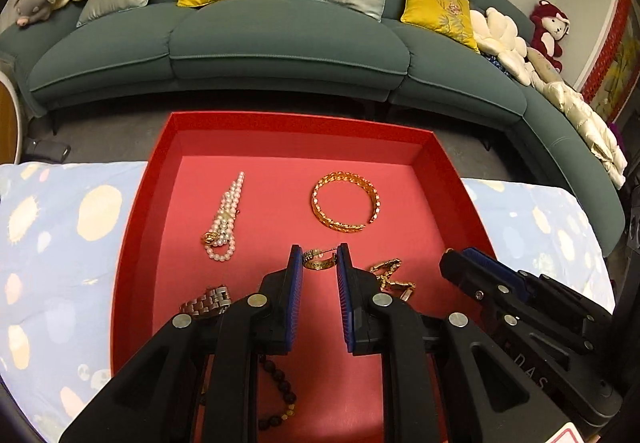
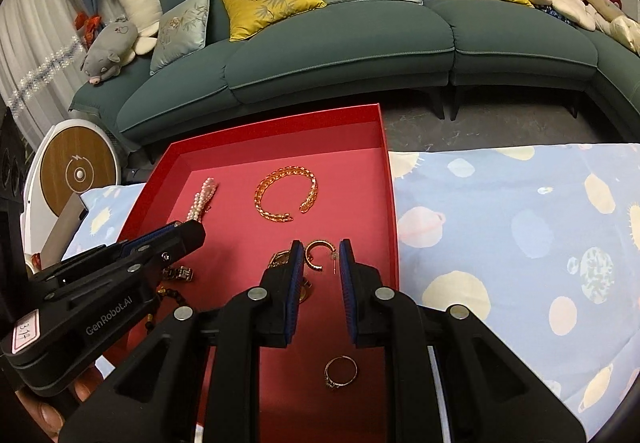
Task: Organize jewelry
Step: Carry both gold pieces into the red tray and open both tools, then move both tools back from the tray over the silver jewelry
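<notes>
A red tray (image 1: 280, 125) (image 2: 280, 121) lies on a patterned cloth and holds the jewelry. In it are a pearl bracelet (image 1: 226, 219) (image 2: 202, 199), a gold bangle (image 1: 346, 205) (image 2: 286, 195), a gold hoop earring (image 1: 318, 262) (image 2: 318, 255), a gold chain (image 1: 390, 275), a silver watch band (image 1: 206, 305), a dark bead bracelet (image 1: 280, 391) and a small ring (image 2: 341, 371). My left gripper (image 1: 319, 255) hovers over the tray's near part, jaws slightly apart and empty, with the earring just beyond its tips. Over the tray's right side my right gripper (image 2: 319, 249) is likewise slightly open and holds nothing.
The light blue cloth with planets (image 2: 520, 243) covers the table on both sides of the tray. Beyond the table stands a green sofa (image 1: 280, 55) with yellow and grey cushions and plush toys. A round white and wood device (image 2: 78, 173) stands at the left.
</notes>
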### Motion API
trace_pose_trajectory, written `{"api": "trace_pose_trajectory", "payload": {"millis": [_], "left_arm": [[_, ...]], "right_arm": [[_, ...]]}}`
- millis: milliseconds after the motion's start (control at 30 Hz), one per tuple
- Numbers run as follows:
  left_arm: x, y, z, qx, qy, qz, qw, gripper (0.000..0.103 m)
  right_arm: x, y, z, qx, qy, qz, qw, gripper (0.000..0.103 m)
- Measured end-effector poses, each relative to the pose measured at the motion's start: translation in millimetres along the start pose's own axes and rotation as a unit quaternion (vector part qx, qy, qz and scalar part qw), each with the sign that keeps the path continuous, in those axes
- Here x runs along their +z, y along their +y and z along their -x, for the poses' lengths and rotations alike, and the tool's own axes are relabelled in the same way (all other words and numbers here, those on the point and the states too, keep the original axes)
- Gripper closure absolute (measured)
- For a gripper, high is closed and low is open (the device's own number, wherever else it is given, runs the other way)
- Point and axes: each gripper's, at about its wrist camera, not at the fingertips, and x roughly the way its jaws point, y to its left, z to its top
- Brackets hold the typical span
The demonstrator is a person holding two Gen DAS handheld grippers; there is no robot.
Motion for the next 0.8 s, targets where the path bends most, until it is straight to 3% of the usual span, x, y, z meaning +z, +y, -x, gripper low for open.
{"api": "trace_pose_trajectory", "payload": {"millis": [167,233,333,567,800], "left_arm": [[-3,2,0,-0.002,-0.009,0.007,0.9999,0.085],[-4,0,2,0.010,-0.008,0.003,0.9999,0.071],[-9,-3,15,0.025,-0.028,-0.007,0.9993,0.067],[-32,-7,67,0.045,-0.049,-0.025,0.9974,0.063],[-87,9,127,0.071,-0.046,-0.047,0.9953,0.045]], "right_arm": [[-1,1,-4,-0.003,-0.005,0.003,1.000,0.084],[-1,3,-1,-0.005,-0.012,0.007,1.000,0.082],[-2,5,12,-0.008,-0.030,0.011,0.999,0.072],[-13,21,75,-0.012,-0.072,0.048,0.996,0.059],[-61,19,137,0.003,-0.054,0.045,0.998,0.057]]}}
